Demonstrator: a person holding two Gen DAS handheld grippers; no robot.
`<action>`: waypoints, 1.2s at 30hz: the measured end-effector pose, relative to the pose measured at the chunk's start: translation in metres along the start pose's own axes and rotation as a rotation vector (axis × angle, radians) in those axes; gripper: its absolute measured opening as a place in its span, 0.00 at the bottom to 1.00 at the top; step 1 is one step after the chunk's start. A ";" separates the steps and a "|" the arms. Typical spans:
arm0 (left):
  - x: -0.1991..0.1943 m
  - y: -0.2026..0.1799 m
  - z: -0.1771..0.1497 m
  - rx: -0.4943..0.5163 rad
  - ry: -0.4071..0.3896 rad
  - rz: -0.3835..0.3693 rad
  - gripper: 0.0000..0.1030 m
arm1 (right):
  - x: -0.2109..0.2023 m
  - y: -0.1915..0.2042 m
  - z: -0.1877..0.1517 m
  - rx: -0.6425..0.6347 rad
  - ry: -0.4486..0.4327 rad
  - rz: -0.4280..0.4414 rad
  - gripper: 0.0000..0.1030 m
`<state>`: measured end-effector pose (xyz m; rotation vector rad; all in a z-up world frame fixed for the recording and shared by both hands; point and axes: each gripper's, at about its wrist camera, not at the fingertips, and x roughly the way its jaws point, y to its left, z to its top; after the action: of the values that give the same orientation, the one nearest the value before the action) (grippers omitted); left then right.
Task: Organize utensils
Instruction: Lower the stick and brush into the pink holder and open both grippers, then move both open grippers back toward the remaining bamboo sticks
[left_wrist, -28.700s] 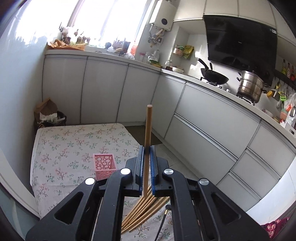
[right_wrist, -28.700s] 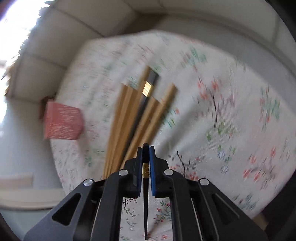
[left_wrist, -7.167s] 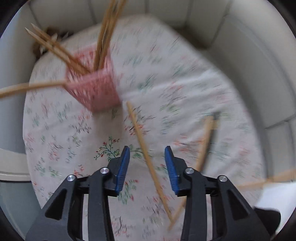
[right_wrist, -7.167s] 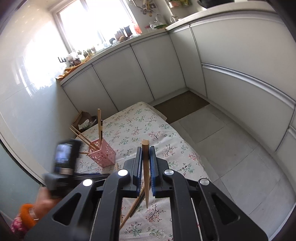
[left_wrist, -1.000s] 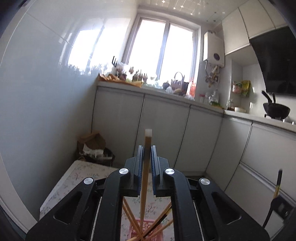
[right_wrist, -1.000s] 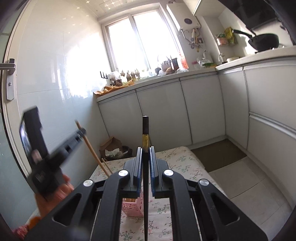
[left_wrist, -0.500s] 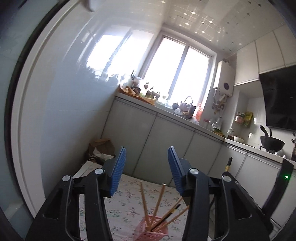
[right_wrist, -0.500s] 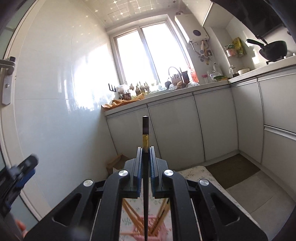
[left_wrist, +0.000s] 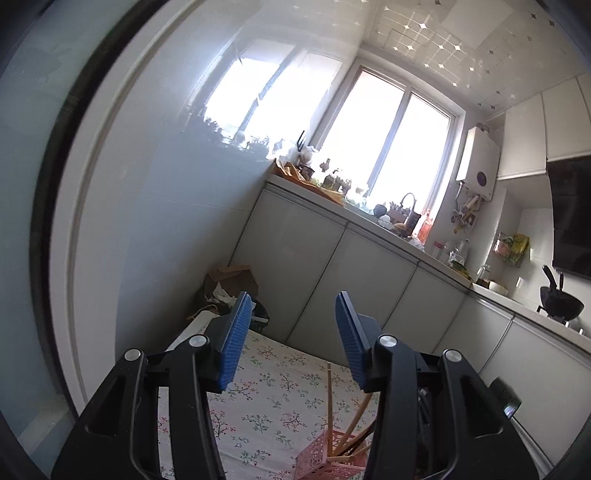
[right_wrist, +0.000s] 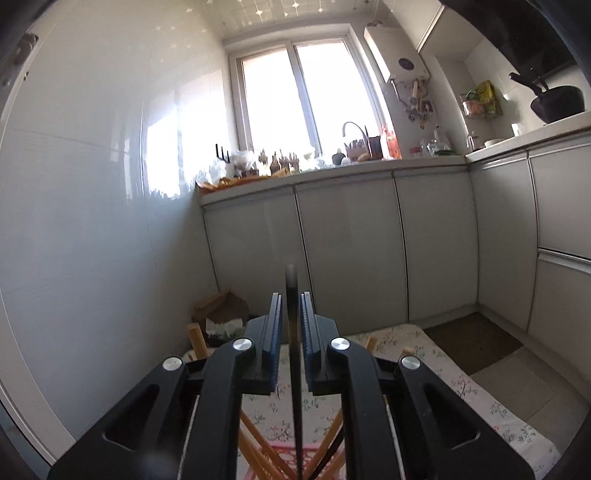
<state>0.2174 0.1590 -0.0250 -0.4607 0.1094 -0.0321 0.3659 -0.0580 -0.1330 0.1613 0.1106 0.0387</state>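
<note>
since a moment ago the right gripper (right_wrist: 290, 317) has parted slightly around the dark slim chopstick (right_wrist: 291, 295), which stands above the pink lattice plastic basket (right_wrist: 284, 452). left gripper (left_wrist: 293, 334) gapes wide, holding nothing, above that basket.

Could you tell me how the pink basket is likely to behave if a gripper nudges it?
The pink basket looks like thin perforated plastic, so probably light and prone to sliding on the floral cloth. The chopsticks lean out well above its rim, so it may tip.

Both your wrist cameras sat low over the floral tabletop (left_wrist: 273, 398), tilted up toward the window (right_wrist: 306, 92) and cabinets (right_wrist: 347, 251); both caught the pink basket (left_wrist: 332, 458) close below the lens.
</note>
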 end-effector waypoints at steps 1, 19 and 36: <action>-0.001 0.002 0.002 -0.010 -0.003 0.001 0.45 | -0.002 0.000 0.001 -0.002 0.002 -0.004 0.12; -0.023 -0.053 -0.014 0.063 0.108 -0.083 0.93 | -0.125 -0.032 0.052 -0.080 0.063 -0.258 0.94; -0.006 -0.150 -0.118 0.302 0.561 -0.248 0.93 | -0.248 -0.158 -0.010 0.059 0.337 -0.472 0.94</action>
<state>0.1969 -0.0272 -0.0630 -0.1504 0.5896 -0.4171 0.1234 -0.2239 -0.1417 0.1830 0.4839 -0.4097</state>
